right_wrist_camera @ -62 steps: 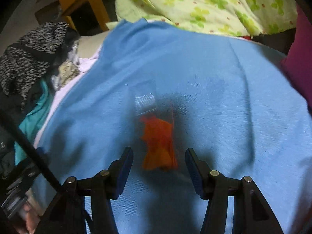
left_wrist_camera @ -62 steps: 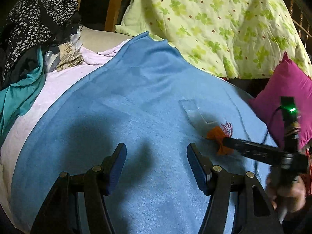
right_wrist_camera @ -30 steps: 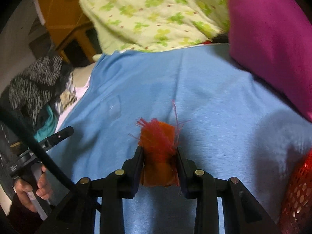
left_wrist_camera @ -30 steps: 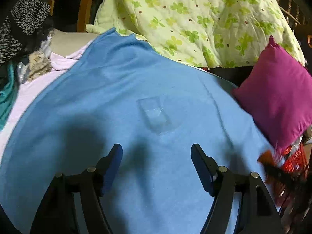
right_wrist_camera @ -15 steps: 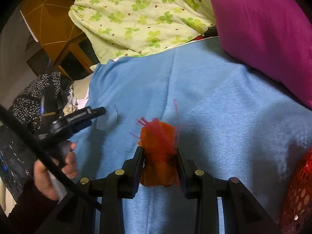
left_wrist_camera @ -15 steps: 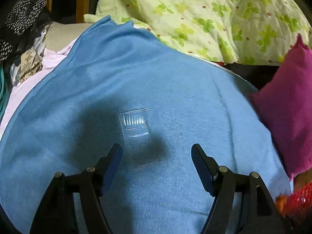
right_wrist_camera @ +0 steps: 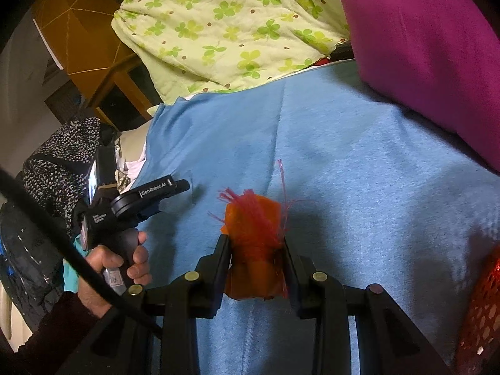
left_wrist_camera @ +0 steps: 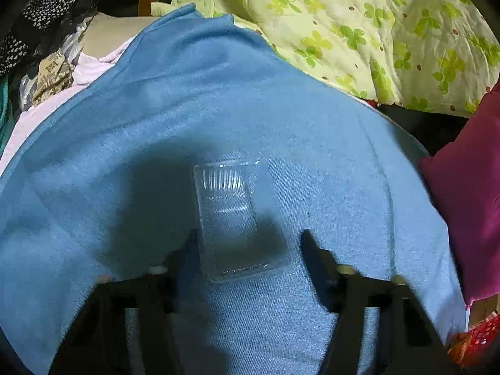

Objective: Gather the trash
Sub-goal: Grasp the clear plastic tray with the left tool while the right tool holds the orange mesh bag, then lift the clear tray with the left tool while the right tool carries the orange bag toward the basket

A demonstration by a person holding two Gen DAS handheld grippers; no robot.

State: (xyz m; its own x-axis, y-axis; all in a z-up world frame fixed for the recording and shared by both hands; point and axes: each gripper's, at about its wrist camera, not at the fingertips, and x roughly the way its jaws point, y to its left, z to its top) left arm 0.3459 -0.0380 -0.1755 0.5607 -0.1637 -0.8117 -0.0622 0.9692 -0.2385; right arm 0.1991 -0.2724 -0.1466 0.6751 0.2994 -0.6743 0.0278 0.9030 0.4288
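Between the blurred black fingers of the left gripper (left_wrist_camera: 250,247), in the left wrist view, lies a clear plastic tray (left_wrist_camera: 239,218), a shallow rectangular shell with rounded corners and fine ribs at its far end, flat on the fuzzy blue blanket (left_wrist_camera: 156,118) near that blanket's middle. The jaws are closing at about middling width, the tray between them; its left edge sits just beside the left finger, while a gap shows on the right, so no pad presses it. Beyond the blanket's far edge bunches a quilted pale-green clover-print comforter (left_wrist_camera: 375,25), and a smooth magenta pillow (left_wrist_camera: 468,206) rests on the right edge. From the right wrist view, the right gripper (right_wrist_camera: 257,250) is narrow and clamped on a crumpled orange wrapper with frayed red mesh strands (right_wrist_camera: 253,218), held above the same blue blanket (right_wrist_camera: 359,162). To the left, a hand (right_wrist_camera: 112,268) in a dark sleeve grips the left gripper's (right_wrist_camera: 179,187) handle, its tip low over the blanket's left side. At the lower right corner shows a red perforated plastic basket (right_wrist_camera: 482,318).
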